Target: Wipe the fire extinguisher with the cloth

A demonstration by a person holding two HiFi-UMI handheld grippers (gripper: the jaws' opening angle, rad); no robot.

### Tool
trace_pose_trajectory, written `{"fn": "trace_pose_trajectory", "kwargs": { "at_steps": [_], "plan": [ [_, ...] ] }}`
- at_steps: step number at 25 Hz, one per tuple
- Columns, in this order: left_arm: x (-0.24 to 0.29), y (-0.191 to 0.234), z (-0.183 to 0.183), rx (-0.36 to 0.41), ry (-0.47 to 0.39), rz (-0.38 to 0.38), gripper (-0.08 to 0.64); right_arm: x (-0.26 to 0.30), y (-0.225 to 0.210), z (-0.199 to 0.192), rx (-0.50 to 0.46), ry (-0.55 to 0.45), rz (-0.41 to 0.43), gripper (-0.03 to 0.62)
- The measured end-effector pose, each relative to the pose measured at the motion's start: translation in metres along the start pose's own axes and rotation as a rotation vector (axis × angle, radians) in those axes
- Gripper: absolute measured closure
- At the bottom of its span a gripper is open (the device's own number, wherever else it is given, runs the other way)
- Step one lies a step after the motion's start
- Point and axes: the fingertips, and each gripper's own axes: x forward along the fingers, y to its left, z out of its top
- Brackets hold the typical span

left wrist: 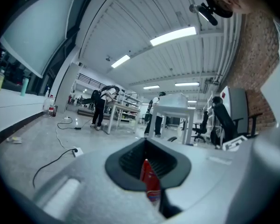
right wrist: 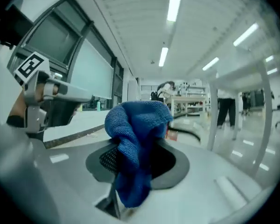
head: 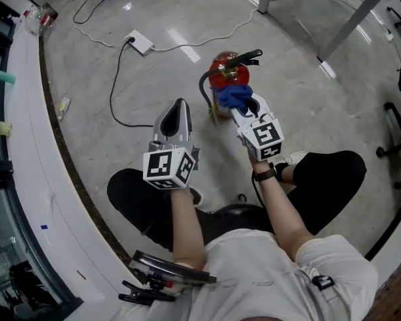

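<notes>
A red fire extinguisher with a black handle and hose stands upright on the grey floor in front of the person. My right gripper is shut on a bunched blue cloth, which lies against the near side of the extinguisher, just under its handle. In the right gripper view the cloth bulges out from between the jaws. My left gripper hovers to the left of the extinguisher, apart from it, jaws together and holding nothing. A red sliver of the extinguisher shows past its tips.
A white power strip with black and white cables lies on the floor behind. Grey table legs stand at the back right, and a chair base at the right. A curved white ledge runs along the left. The person's legs flank the extinguisher.
</notes>
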Motion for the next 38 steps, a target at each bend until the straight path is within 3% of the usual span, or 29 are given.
{"fn": "trace_pose_trajectory", "kwargs": {
  "at_steps": [3, 7, 11, 14, 16, 20, 27, 29, 32, 35, 38],
  "plan": [
    [0.001, -0.010, -0.002, 0.000, 0.005, -0.013, 0.565, 0.013, -0.016, 0.037, -0.178, 0.001, -0.039, 0.462],
    [-0.001, -0.015, -0.009, -0.002, 0.018, -0.017, 0.565, 0.028, -0.013, 0.029, -0.344, 0.073, -0.040, 0.456],
    [-0.002, -0.010, -0.016, -0.002, 0.035, -0.008, 0.565, 0.022, 0.004, -0.011, -0.385, 0.101, -0.006, 0.460],
    [0.000, -0.004, -0.023, -0.006, 0.049, 0.006, 0.565, 0.021, 0.022, -0.032, -0.515, 0.065, -0.008, 0.460],
    [0.001, -0.001, -0.028, -0.007, 0.063, 0.011, 0.565, 0.030, 0.029, -0.073, -0.585, 0.172, 0.018, 0.463],
    [0.002, 0.005, -0.037, -0.014, 0.084, 0.027, 0.565, 0.045, 0.021, -0.194, -0.483, 0.397, 0.060, 0.469],
    [0.003, 0.025, -0.060, -0.046, 0.108, 0.110, 0.565, 0.067, 0.020, -0.368, -0.524, 0.748, 0.241, 0.469],
    [-0.004, 0.030, -0.070, -0.051, 0.122, 0.148, 0.565, 0.061, 0.010, -0.407, -0.494, 0.840, 0.247, 0.466],
    [-0.018, 0.034, -0.081, -0.057, 0.135, 0.207, 0.565, 0.058, -0.012, -0.429, -0.307, 0.886, 0.218, 0.463],
    [-0.034, 0.032, -0.083, -0.058, 0.138, 0.246, 0.564, 0.057, -0.017, -0.421, -0.220, 0.915, 0.213, 0.465],
    [-0.045, 0.018, -0.073, -0.049, 0.120, 0.247, 0.561, 0.041, -0.009, -0.388, -0.077, 0.833, 0.203, 0.466]
  ]
}}
